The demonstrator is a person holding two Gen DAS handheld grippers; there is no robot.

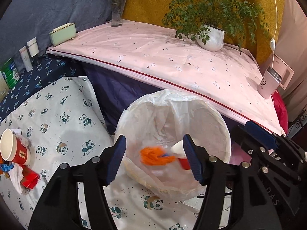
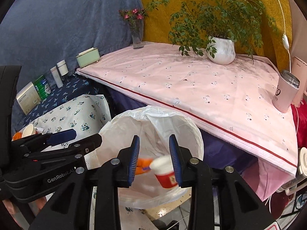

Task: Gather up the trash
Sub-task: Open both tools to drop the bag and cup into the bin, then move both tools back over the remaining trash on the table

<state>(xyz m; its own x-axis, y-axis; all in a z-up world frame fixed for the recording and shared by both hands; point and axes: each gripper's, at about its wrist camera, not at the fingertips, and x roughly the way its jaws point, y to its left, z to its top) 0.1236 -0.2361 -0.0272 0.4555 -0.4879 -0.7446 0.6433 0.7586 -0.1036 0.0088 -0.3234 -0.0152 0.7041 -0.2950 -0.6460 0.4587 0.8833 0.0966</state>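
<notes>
A round bin with a white liner [image 1: 220, 118] [image 2: 191, 126] stands between the two tables. My left gripper [image 1: 153, 140] hangs open over its mouth, nothing between the fingers. Below it a blurred orange wrapper [image 1: 153, 156] [image 2: 143, 164] is in the liner. My right gripper [image 2: 154, 140] is open too. A blurred red-and-white paper cup [image 2: 166, 172] [image 1: 177, 146] is below its fingers, beside the right one, inside the bin. On the panda-print cloth [image 1: 63, 103] lie another red paper cup [image 1: 13, 149], crumpled tissue [image 1: 16, 178], a red box [image 1: 29, 179] and a blue wrapper [image 1: 6, 166].
Behind the bin is a pink-covered table [image 1: 172, 61] with a potted plant [image 1: 211, 38], a flower vase [image 1: 116, 13], a green tissue box [image 1: 62, 33] and a pink tumbler [image 1: 269, 83]. Bottles and boxes [image 1: 28, 55] stand on a dark blue cloth at the left.
</notes>
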